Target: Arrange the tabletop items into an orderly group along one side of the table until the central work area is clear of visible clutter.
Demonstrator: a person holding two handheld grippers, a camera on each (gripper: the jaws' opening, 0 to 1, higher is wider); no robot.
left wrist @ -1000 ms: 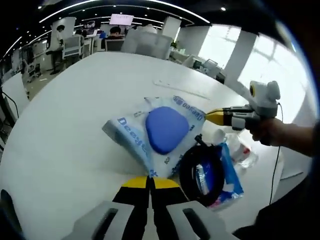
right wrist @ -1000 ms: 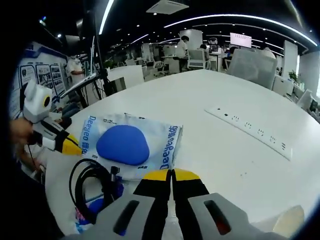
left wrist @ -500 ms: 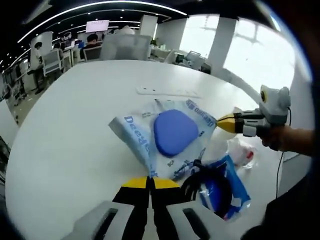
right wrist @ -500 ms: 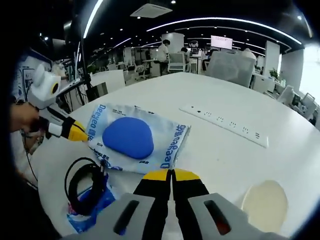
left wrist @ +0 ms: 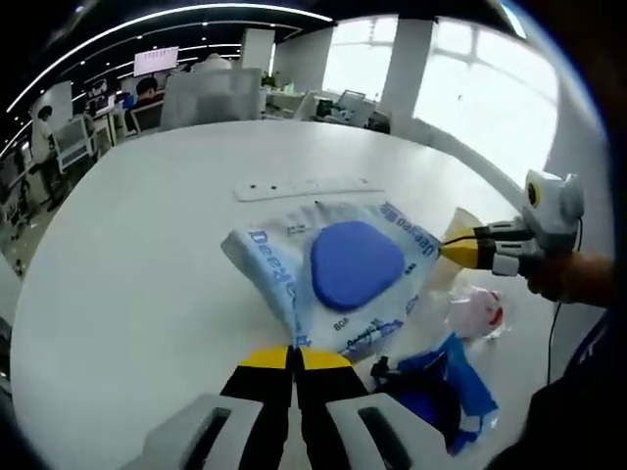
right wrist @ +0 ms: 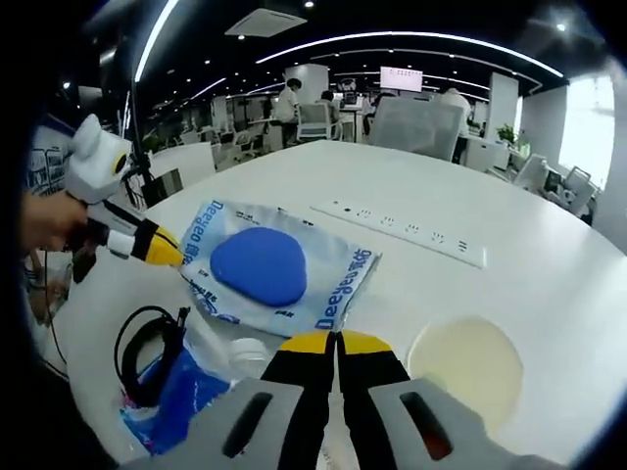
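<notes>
A white and blue Deeyeo package [left wrist: 284, 279] [right wrist: 338, 284] with a blue rounded pad [left wrist: 355, 264] [right wrist: 260, 266] on it lies stretched between the two grippers. My left gripper [left wrist: 292, 354] [right wrist: 165, 251] is shut, its yellow tips pinching one corner of the package. My right gripper [right wrist: 336, 341] [left wrist: 457, 252] is shut on the opposite corner, with a hand behind it. Beside the package lie a blue bag [left wrist: 460, 387] [right wrist: 181, 387] with a coiled black cable [right wrist: 147, 338] and a clear wrapper with red print [left wrist: 477, 311].
A white power strip [left wrist: 299, 184] [right wrist: 402, 220] lies on the round white table [left wrist: 137, 255] just beyond the package. A cream disc [right wrist: 465, 360] sits near the right gripper. Office chairs and desks stand past the table's far edge.
The package has travelled with both grippers toward the power strip, away from the blue bag and cable it was touching. The cream disc has come into the right gripper view.
</notes>
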